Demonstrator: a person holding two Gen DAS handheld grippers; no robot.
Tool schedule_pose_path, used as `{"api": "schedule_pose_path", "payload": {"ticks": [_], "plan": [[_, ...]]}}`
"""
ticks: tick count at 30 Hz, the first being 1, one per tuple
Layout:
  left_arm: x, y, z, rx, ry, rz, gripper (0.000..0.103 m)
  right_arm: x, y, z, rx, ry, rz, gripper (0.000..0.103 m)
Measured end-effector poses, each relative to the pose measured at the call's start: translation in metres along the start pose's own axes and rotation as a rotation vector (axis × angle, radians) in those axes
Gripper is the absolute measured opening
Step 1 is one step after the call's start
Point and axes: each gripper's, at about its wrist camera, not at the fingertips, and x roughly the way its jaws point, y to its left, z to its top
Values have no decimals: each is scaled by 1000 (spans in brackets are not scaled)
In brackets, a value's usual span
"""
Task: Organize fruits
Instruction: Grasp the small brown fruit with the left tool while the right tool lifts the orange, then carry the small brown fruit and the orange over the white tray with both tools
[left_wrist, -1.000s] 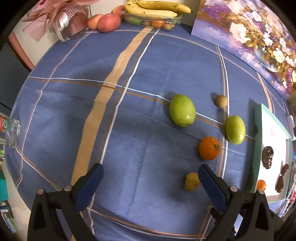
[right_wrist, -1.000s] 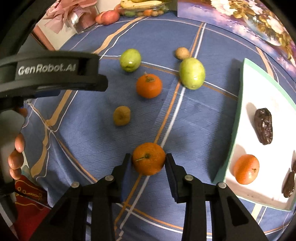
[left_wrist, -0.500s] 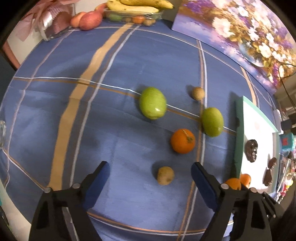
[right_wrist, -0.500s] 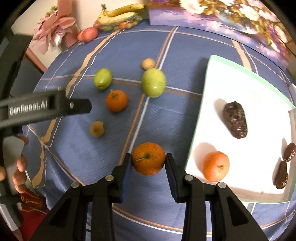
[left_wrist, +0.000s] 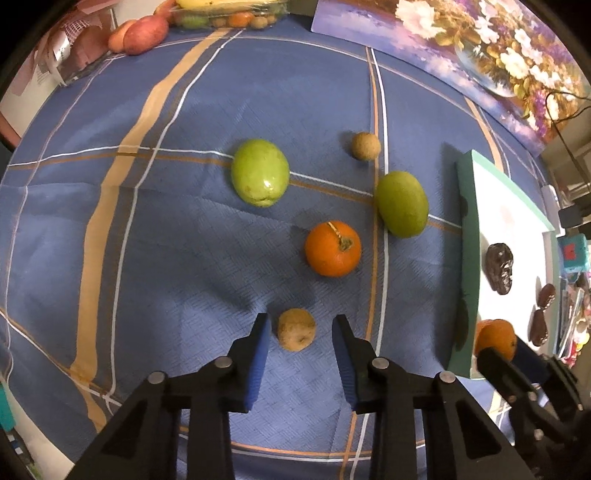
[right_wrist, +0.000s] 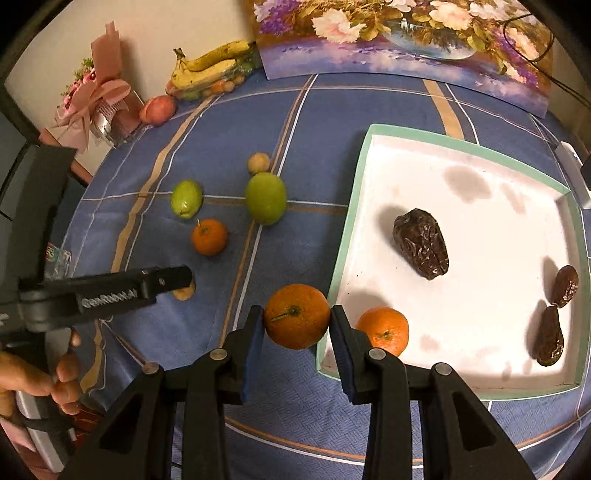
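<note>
My right gripper is shut on an orange and holds it above the cloth beside the near left corner of the white tray. The tray holds another orange and three dark dates. My left gripper is open, its jaws on either side of a small tan fruit without touching it. Beyond it lie an orange, two green fruits and another small tan fruit.
A blue plaid cloth covers the table. Bananas, a box of small fruit, red fruit and a pink gift bundle stand at the back. A flower painting leans at the back right. A glass sits at the left edge.
My left gripper has moved forward and narrowed around the small tan fruit. My right gripper has carried its orange rightward to the tray's near left corner.
</note>
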Motion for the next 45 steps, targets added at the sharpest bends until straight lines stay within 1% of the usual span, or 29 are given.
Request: {"api": "schedule_pose_path", "payload": {"ticks": [1, 4, 6, 7, 10, 14, 19, 22, 25, 31, 36, 40, 45], "plan": [[2, -2, 1, 0, 2, 2, 34, -2, -1, 0, 2, -4, 3, 37], [6, -5, -3, 1, 10, 10, 33, -1, 1, 0, 4, -12, 8, 37], [10, -5, -2, 1, 16, 15, 29, -1, 1, 1, 4, -14, 11, 37], [11, -6, -2, 1, 18, 17, 25, -1, 2, 1, 4, -15, 11, 37], [11, -9, -3, 9, 8, 21, 23, -1, 3, 0, 5, -18, 13, 37], [1, -9, -4, 8, -27, 13, 23, -4, 0, 1, 9, -26, 21, 37], [-22, -20, -6, 20, -99, -1, 23, -9, -5, 3, 26, -45, 29, 37], [-30, -29, -8, 35, -123, -11, 23, -13, -10, 4, 42, -56, 24, 37], [-33, -38, -8, 54, -140, -17, 23, -17, -20, 4, 72, -67, 28, 37], [-43, -57, -9, 109, -159, -21, 23, -28, -44, 4, 138, -87, 9, 37], [-44, -86, -17, 182, -153, -27, 23, -36, -74, 2, 210, -102, -50, 37], [-43, -114, -24, 240, -140, -55, 23, -43, -100, -3, 261, -109, -119, 37], [-39, -144, -33, 314, -139, -45, 23, -53, -131, -11, 335, -124, -140, 37]]}}
